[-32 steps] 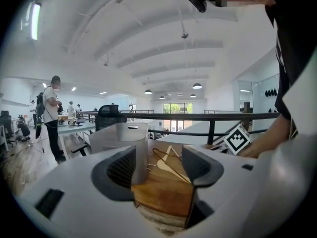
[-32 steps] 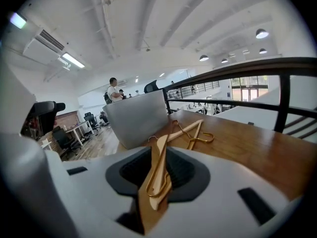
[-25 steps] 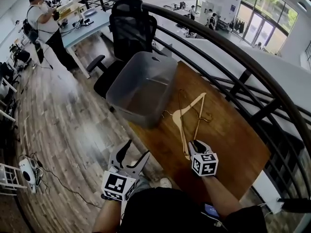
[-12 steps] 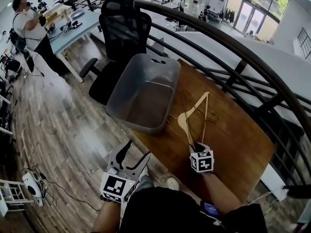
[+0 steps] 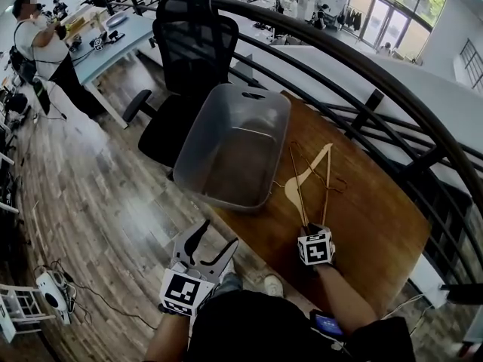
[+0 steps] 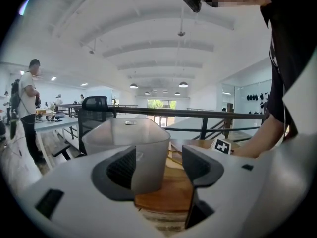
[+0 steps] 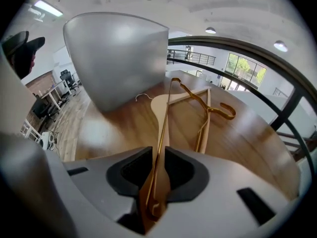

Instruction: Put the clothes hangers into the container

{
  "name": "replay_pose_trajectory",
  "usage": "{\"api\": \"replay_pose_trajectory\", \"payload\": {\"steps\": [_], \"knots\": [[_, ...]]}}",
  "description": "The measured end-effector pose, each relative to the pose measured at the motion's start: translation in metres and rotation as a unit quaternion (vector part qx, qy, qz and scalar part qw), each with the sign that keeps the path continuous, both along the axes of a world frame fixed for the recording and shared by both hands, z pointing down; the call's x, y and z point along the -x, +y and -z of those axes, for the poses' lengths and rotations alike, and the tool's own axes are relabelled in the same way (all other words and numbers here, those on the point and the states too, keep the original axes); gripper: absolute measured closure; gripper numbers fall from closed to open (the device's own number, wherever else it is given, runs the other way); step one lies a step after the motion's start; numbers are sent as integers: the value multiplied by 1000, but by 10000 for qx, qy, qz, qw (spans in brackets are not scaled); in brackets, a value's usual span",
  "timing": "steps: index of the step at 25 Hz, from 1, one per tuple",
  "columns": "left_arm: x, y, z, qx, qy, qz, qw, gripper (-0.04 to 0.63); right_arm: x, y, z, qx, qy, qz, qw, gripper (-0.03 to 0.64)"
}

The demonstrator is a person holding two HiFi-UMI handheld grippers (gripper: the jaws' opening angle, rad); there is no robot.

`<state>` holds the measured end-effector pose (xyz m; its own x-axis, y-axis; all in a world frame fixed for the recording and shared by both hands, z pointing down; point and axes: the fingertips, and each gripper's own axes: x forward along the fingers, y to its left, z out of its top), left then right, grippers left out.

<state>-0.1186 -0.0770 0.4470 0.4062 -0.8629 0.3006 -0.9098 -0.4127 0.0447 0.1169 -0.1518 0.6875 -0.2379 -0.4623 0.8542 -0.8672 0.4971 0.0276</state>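
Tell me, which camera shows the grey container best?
The head view: it looks down on the whole container, showing its rim, walls and floor. The left gripper view shows mostly its outer side from low down; the right gripper view shows just one rounded outer corner.

Straight ahead of the left tongs (image 5: 216, 234), the bin (image 5: 226, 191) blocked the way with its near wall; its open top stood free. Ahead-right lay bare worktop (image 5: 370, 217) up to the hangers (image 5: 296, 191). Beyond, the railing (image 5: 355, 62) and a chair (image 5: 192, 44) closed things off.
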Motion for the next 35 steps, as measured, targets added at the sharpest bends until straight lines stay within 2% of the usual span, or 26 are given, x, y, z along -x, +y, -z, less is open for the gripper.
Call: {"api": "replay_pose_trajectory", "payload": {"steps": [8,10,13,19,25,31,35], "knots": [[13,2,-6,99,52,38,9999,298,-1,-3,-2,20,454,34,9990,571],[14,1,-8,125,82,34,9999,298,1,-4,-2,-8,434,21,9991,586],[12,2,-10,148,120,-3,9998,298,-1,-3,0,5,141,-251,9996,609],[11,-3,-10,99,180,-46,9998,298,-3,-9,24,-158,-337,-538,9979,607],[-1,-10,-1,-56,202,-171,9996,298,-12,-20,73,-650,-695,-655,9933,607],[-14,-20,17,-335,285,-281,9986,298,-8,-35,150,-1310,-1303,-647,9807,607],[-19,-31,28,-514,294,-361,9976,298,17,-45,207,-1653,-1830,-334,9685,607]]}}
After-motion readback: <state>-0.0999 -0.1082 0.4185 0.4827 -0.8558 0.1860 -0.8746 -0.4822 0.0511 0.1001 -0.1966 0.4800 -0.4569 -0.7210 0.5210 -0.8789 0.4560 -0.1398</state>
